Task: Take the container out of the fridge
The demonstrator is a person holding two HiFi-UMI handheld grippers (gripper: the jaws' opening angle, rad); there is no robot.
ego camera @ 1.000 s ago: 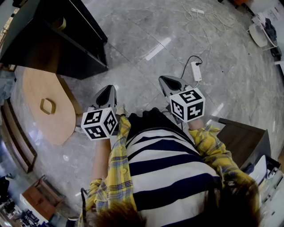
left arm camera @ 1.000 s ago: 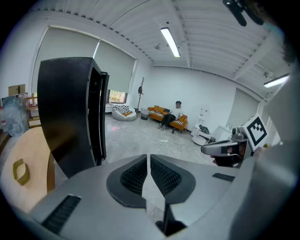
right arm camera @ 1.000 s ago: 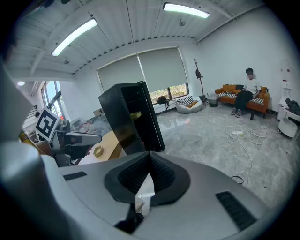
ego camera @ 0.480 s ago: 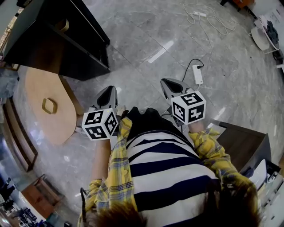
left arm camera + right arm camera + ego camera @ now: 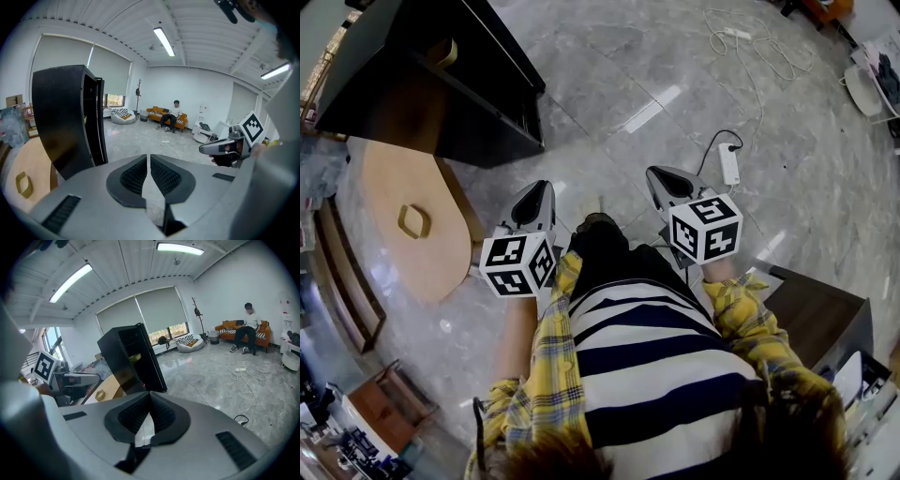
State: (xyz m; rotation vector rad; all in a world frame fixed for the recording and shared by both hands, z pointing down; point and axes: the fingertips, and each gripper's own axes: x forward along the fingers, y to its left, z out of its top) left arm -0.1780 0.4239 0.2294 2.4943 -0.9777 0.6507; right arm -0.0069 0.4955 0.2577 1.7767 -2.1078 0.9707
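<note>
I'm scanning for print and nothing is readable: the marker cubes (image 5: 517, 265) on my left gripper (image 5: 534, 191) and right gripper (image 5: 662, 177) carry only black-and-white square patterns.

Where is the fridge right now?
The black fridge stands at the head view's upper left, ahead of the left gripper, next to the oval wooden table.

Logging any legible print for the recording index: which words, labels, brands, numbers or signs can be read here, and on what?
None can be read in any view.
Marker cubes on the left gripper and right gripper: black-and-white square patterns only, no letters or digits.
Black fridge: no label or brand shows.
Power strip on the floor: too small to show any print.
</note>
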